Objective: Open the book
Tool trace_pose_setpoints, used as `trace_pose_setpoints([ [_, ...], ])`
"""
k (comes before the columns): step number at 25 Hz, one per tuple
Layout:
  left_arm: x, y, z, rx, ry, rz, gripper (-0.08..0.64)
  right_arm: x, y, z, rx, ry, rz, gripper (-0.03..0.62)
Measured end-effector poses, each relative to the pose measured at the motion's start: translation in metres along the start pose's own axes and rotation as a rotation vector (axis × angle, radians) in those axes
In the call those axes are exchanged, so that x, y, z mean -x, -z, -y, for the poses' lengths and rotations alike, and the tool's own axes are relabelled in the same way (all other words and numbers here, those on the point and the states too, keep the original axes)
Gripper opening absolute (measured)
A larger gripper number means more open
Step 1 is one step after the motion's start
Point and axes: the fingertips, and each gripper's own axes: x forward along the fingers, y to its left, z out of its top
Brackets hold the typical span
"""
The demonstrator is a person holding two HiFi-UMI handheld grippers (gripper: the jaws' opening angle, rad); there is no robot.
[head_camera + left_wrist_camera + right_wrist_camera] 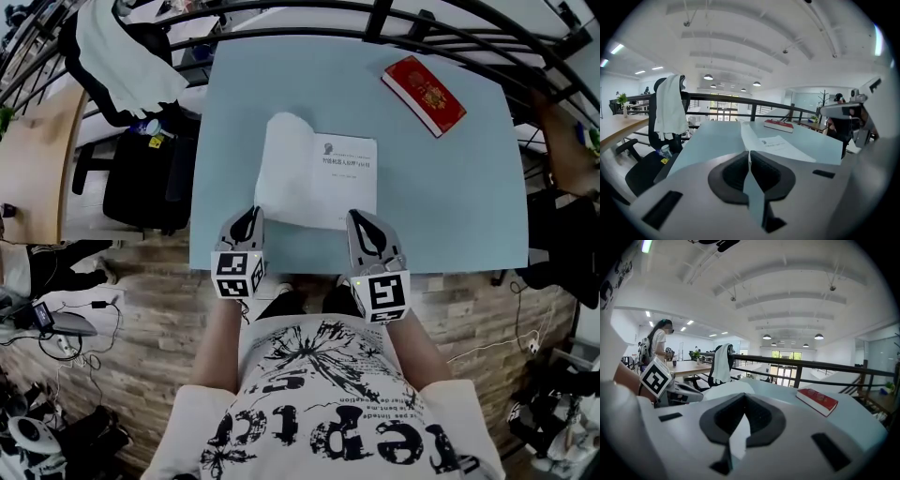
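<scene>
Looking down on a pale blue table point(450, 206). Near its front edge, at the middle, the book point(328, 183), lying open, white pages up, left leaf curling high. Well apart, toward the far right corner, a shut red book point(424, 95). At the front edge, the left gripper point(246, 217) and right gripper point(364, 220), one by each near corner of the book, contact impossible to tell; jaws on both closed together, gripping nothing.
</scene>
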Motion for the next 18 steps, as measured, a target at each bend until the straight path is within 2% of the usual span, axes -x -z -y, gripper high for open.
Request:
trace_pose_setpoints([
  [6, -0.011, 0.051, -0.033, 0.039, -0.01, -0.12, 0.034, -0.018, 0.003, -0.021, -0.012, 0.026, -0.013, 0.011],
  [14, -0.028, 0.089, -0.046, 0.166, 0.014, -0.255, 0.055, -0.021, 0.01, -0.041, -0.009, 0.066, -0.011, 0.011],
  [15, -0.028, 0.092, -0.048, 0.182, 0.006, -0.266, 0.071, -0.02, 0.012, -0.043, -0.007, 0.069, -0.012, 0.011],
  [17, -0.027, 0.094, -0.052, 0.211, -0.01, -0.276, 0.159, -0.016, 0.013, -0.046, -0.003, 0.073, -0.014, 0.011],
  [18, -0.025, 0.095, -0.053, 0.224, -0.014, -0.276, 0.17, -0.013, 0.013, -0.046, -0.003, 0.075, -0.013, 0.011],
])
